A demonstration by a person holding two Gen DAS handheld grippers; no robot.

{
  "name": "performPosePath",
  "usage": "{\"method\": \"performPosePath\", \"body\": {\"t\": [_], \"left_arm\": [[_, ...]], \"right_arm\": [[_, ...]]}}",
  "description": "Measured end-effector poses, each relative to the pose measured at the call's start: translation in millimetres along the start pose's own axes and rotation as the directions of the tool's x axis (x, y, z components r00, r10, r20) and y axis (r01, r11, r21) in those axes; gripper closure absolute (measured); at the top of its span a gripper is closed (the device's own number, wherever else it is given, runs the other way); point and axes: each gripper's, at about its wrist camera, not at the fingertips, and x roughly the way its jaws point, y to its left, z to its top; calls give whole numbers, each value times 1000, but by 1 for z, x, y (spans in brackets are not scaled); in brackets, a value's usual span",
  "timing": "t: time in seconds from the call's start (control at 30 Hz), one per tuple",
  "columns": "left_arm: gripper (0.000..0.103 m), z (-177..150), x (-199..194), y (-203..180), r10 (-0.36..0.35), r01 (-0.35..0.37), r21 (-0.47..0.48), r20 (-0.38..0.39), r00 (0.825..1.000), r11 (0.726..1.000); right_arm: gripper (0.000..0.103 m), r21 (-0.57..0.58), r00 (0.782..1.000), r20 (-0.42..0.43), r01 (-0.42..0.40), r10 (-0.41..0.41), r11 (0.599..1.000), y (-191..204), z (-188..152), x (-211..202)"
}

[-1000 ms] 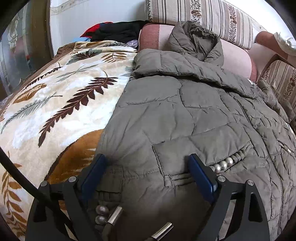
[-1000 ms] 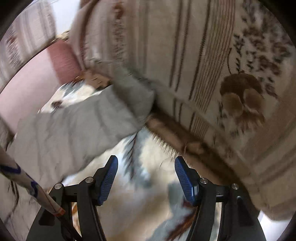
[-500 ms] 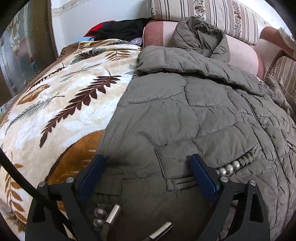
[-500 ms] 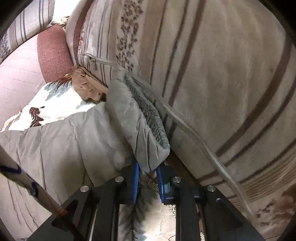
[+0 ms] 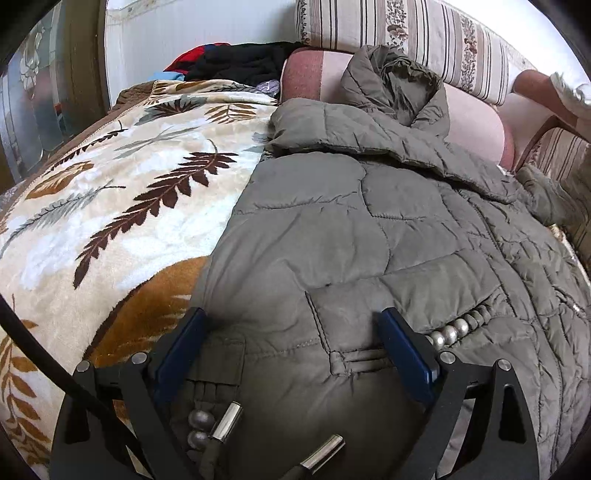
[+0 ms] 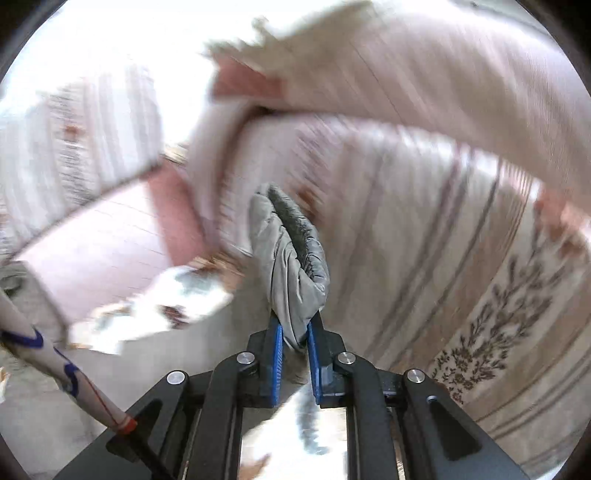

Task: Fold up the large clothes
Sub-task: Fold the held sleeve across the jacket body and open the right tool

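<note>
While the olive quilted jacket (image 5: 369, 236) lies spread flat on the leaf-patterned blanket (image 5: 122, 214), the left gripper (image 5: 291, 343) stands over its near hem with the two blue pads wide apart and nothing between them; the pads rest on or just above the fabric, I cannot tell which. Between these pads one sees a patch pocket of the jacket, and a string of silver beads (image 5: 458, 326) comes out of the pocket edge just beside the right pad. The hood (image 5: 395, 88) of the jacket is at the far end, leaning against the pink bolster cushion (image 5: 476, 125), and behind the bolster is a striped cushion (image 5: 406, 33). Left of the hood, at the far end of the blanket, a pile of dark and red clothes (image 5: 236, 62) lies against the wall. In the right wrist view the right gripper (image 6: 294, 354) is closed on the sleeve cuff (image 6: 291, 254) of the jacket: the grey cuff with its ribbed inner band stands up from between the blue pads. Behind the cuff the striped sofa fabric (image 6: 443, 258) and a pink cushion (image 6: 110, 236) are strongly blurred, so details there cannot be read.
</note>
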Motion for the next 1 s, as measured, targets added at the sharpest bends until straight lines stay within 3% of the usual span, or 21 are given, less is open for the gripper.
{"method": "performPosePath", "body": {"t": [0.13, 0.23, 0.4, 0.53, 0.6, 0.73, 0.83, 1.0], "left_arm": [[9, -4, -16, 6, -60, 61, -24, 17, 998, 998], [9, -6, -29, 8, -95, 96, -35, 28, 995, 995], [9, -2, -47, 10, -117, 120, -43, 74, 990, 992], [9, 1, -55, 16, -124, 131, -66, 97, 988, 989], [9, 2, -58, 20, -124, 132, -78, 110, 986, 988], [9, 5, -60, 27, -132, 143, -101, 114, 985, 984], [9, 6, -59, 30, -141, 153, -118, 108, 984, 981], [9, 8, -57, 32, -142, 155, -130, 105, 984, 979]], "right_arm": [[91, -96, 988, 56, -141, 146, 985, 70, 4, -68], [91, -189, 965, 61, -241, 256, 952, 138, -4, -104], [91, -344, 908, -4, -395, 420, 852, 250, -48, -147], [92, -439, 864, -99, -484, 494, 757, 330, -99, -155], [92, -463, 845, -157, -521, 512, 718, 358, -126, -153], [92, -504, 829, -252, -553, 500, 664, 408, -180, -139], [92, -529, 822, -313, -566, 475, 632, 434, -219, -122], [92, -523, 793, -406, -609, 453, 596, 457, -254, -94]]}}
